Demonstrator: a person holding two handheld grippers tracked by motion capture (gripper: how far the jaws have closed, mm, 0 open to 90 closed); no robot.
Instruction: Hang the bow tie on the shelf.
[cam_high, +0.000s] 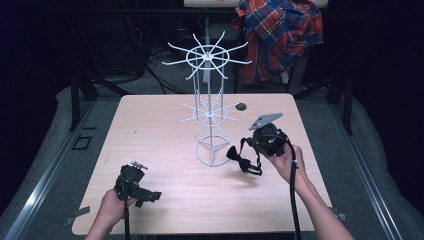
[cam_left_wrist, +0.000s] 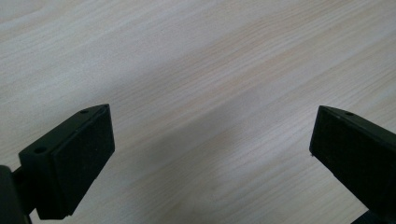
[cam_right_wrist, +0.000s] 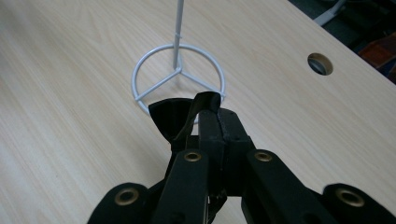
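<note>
Right gripper (cam_high: 246, 145) holds black bow tie (cam_high: 238, 158) beside white wire rack (cam_high: 210, 107) (base ring); left gripper (cam_high: 150, 196) low on table (cam_high: 150, 125).

The white wire display stand with 2 tiers of spoke arms (cam_high: 209, 107) stands at the middle of the pale wooden table (cam_high: 150, 125), its ring base just beside the black bow tie (cam_high: 238, 157) clamped in the right gripper (cam_high: 248, 141). Bare tabletop lies left of the stand and between the wide-apart jaws of the left gripper (cam_high: 150, 196). A small round hole (cam_high: 241, 106) sits behind the stand.
</note>
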